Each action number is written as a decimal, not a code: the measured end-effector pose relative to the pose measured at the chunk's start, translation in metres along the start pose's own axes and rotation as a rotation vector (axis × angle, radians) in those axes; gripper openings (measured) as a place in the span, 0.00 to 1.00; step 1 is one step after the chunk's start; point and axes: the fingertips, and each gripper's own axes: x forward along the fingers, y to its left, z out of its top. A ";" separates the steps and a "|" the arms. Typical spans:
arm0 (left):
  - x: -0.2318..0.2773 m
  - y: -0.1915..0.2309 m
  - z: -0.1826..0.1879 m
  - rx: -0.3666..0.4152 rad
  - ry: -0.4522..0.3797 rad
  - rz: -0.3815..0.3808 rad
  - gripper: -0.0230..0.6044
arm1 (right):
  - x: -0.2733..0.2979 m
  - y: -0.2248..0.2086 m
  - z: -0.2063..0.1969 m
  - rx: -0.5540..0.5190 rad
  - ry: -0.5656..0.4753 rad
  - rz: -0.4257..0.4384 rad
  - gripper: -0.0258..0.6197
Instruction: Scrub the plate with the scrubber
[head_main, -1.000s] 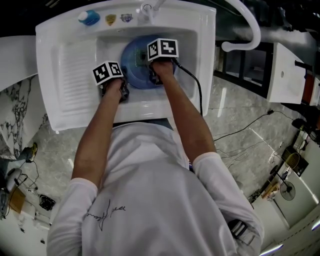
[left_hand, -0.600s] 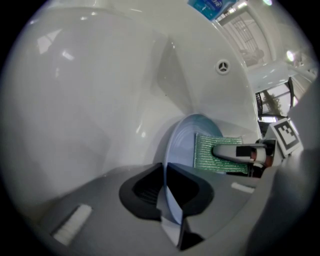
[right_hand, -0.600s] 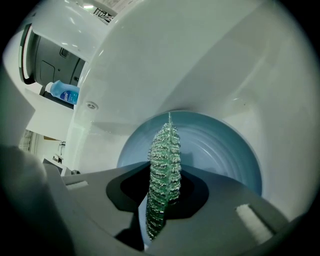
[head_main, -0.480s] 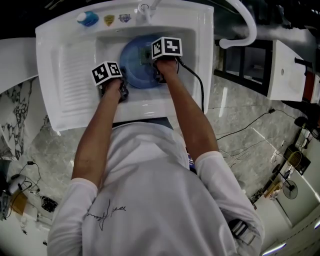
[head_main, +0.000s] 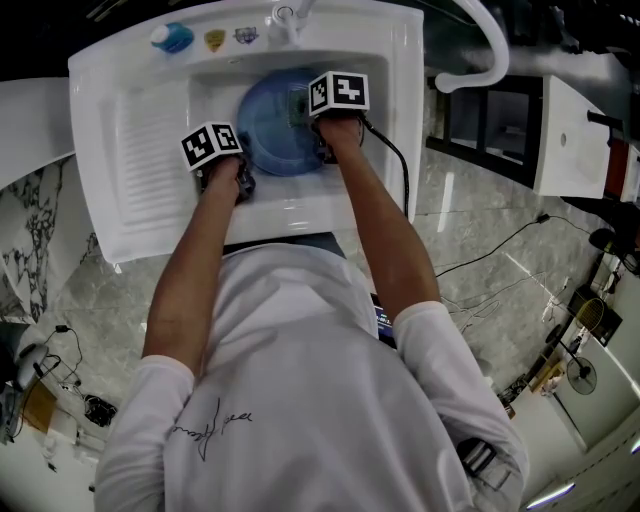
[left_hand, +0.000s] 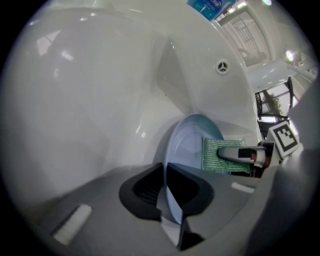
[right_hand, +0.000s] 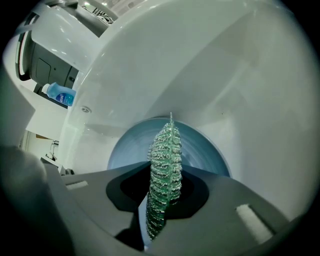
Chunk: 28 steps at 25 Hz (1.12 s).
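A blue plate (head_main: 268, 125) lies inside the white sink (head_main: 140, 120). My left gripper (left_hand: 169, 200) is shut on the near rim of the plate (left_hand: 187, 145), which runs edge-on between its jaws. My right gripper (right_hand: 161, 200) is shut on a green glittery scrubber (right_hand: 164, 170), which stands on edge against the plate (right_hand: 200, 150). In the left gripper view the scrubber (left_hand: 217, 155) lies flat on the plate's right side under the right gripper's finger (left_hand: 240, 154). In the head view the left gripper (head_main: 235, 170) sits at the plate's left edge and the right gripper (head_main: 318, 125) over its right part.
A blue bottle (head_main: 172, 38) and a tap (head_main: 285, 15) stand at the sink's back edge. The bottle (right_hand: 59, 94) shows in the right gripper view as well. A ribbed draining board (head_main: 150, 150) forms the sink's left part. A black cable (head_main: 395, 170) trails from the right gripper. An overflow hole (left_hand: 222, 65) marks the basin wall.
The right gripper with the scrubber has slid to the right and slightly toward the sink's back across the plate. The left gripper has stayed at the plate's rim.
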 end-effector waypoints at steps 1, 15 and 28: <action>0.000 0.000 0.000 0.000 0.000 -0.001 0.16 | -0.001 -0.002 0.000 -0.005 -0.001 -0.008 0.13; -0.001 -0.001 0.001 -0.002 -0.003 -0.013 0.16 | -0.021 -0.029 0.004 -0.080 -0.004 -0.150 0.13; -0.001 -0.001 0.002 0.001 -0.004 -0.014 0.16 | -0.053 -0.050 0.002 -0.221 -0.004 -0.285 0.13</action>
